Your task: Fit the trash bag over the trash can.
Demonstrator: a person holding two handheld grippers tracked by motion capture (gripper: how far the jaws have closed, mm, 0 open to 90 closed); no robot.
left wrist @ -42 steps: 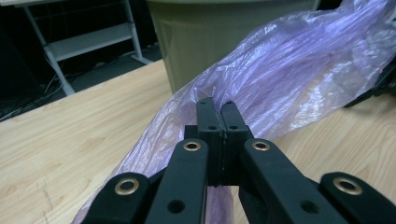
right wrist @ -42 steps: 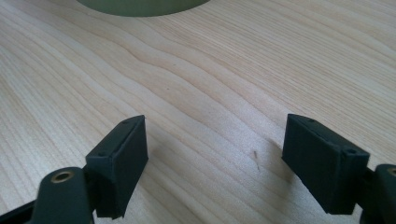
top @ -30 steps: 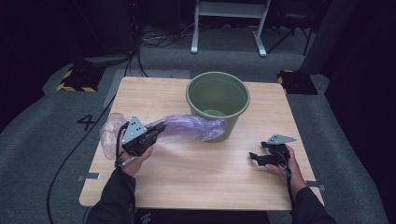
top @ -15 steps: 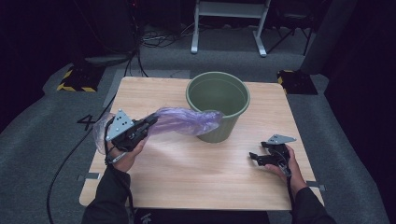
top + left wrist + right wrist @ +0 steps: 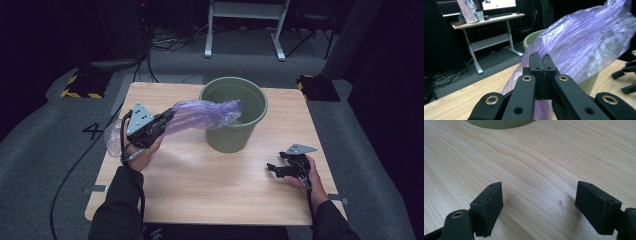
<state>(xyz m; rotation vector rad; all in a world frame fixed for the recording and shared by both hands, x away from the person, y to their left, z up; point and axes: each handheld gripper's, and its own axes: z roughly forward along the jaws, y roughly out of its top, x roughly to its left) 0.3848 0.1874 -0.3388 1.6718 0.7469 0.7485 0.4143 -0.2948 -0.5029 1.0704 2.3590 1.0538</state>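
Raised since the earlier frame: left gripper [image 5: 161, 121], clamped on purple plastic bag [image 5: 200, 114], stretching it over green bin [image 5: 234, 116] rim near table's far edge. Right gripper [image 5: 278, 167] rests wide, near right edge. Step: lining bin. Next: spread bag's mouth.

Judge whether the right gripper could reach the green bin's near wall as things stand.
Probably yes: the right gripper rests open on the table, with bare wood between it and the green bin.

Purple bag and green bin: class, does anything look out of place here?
Yes: the purple bag is not lining the green bin. The left claw holds it stretched sideways, its far end draped over the rim.
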